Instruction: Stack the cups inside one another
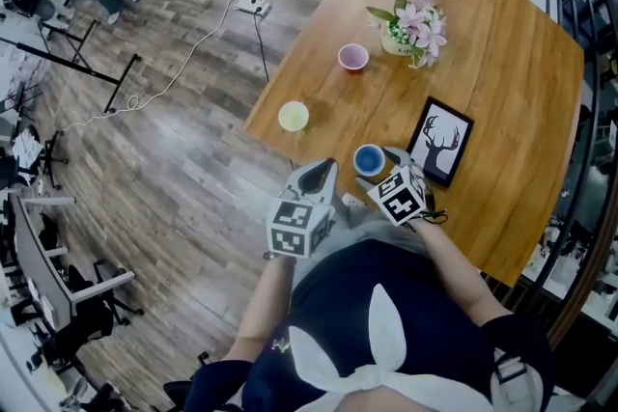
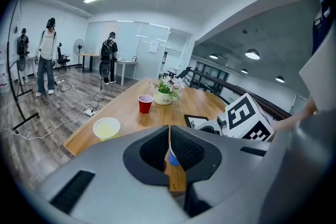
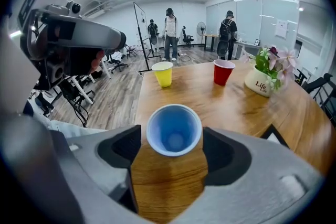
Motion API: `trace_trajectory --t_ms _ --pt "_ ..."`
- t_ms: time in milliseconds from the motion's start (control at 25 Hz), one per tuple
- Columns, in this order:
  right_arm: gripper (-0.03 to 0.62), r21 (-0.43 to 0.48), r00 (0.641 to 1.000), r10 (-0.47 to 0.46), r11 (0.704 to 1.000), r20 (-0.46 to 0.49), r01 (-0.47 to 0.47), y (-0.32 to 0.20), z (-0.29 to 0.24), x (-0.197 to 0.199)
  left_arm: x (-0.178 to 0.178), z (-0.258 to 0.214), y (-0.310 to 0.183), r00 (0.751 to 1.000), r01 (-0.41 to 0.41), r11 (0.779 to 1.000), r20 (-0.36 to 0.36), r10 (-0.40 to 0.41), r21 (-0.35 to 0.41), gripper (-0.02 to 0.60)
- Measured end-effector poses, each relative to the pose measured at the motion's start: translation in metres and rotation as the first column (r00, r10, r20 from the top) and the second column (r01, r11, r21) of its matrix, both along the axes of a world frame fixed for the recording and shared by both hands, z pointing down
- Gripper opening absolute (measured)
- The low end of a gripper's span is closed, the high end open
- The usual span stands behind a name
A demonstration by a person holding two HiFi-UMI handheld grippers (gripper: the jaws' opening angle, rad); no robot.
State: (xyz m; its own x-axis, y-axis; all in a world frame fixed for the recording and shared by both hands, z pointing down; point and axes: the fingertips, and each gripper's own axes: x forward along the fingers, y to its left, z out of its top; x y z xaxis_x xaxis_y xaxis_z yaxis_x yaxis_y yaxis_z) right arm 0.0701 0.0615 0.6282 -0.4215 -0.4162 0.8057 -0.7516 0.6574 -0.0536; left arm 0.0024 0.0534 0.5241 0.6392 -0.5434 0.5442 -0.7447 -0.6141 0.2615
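Note:
A blue cup (image 1: 369, 159) stands upright near the table's front edge, between the spread jaws of my right gripper (image 1: 379, 166). In the right gripper view the blue cup (image 3: 174, 130) fills the gap between the fingers of that gripper (image 3: 172, 145), and I see no squeeze on its rim. A yellow cup (image 1: 294, 116) stands at the table's left edge and a red cup (image 1: 352, 57) farther back. My left gripper (image 1: 323, 171) hovers just left of the blue cup, off the table's edge, its jaws closed to a thin slit (image 2: 169, 132) with nothing in it.
A flower pot (image 1: 410, 26) stands behind the red cup. A black picture frame (image 1: 441, 140) lies right of the blue cup. The wooden table (image 1: 512, 82) ends close to my body. Cables, stands and people are on the floor to the left.

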Motion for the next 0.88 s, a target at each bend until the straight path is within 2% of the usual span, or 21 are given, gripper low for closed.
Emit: trace_trajectory --t_ms 80,160,880 --pt "0.36 0.006 1.0 0.0 1.0 -0.008 0.0 0.0 0.0 0.0 0.0 -0.002 -0.002 1.0 0.0 1.0 0.001 0.0 0.0 0.026" --pt "0.321 0.016 1.0 0.005 1.0 -0.014 -0.004 -0.001 0.0 0.002 0.0 -0.002 -0.004 1.0 -0.003 1.0 0.002 0.003 0.001 0.026" --pt "0.318 0.059 1.0 0.006 0.998 -0.015 -0.005 -0.002 -0.018 0.006 0.0 0.004 0.003 1.0 -0.014 1.0 -0.006 0.014 -0.01 0.026"
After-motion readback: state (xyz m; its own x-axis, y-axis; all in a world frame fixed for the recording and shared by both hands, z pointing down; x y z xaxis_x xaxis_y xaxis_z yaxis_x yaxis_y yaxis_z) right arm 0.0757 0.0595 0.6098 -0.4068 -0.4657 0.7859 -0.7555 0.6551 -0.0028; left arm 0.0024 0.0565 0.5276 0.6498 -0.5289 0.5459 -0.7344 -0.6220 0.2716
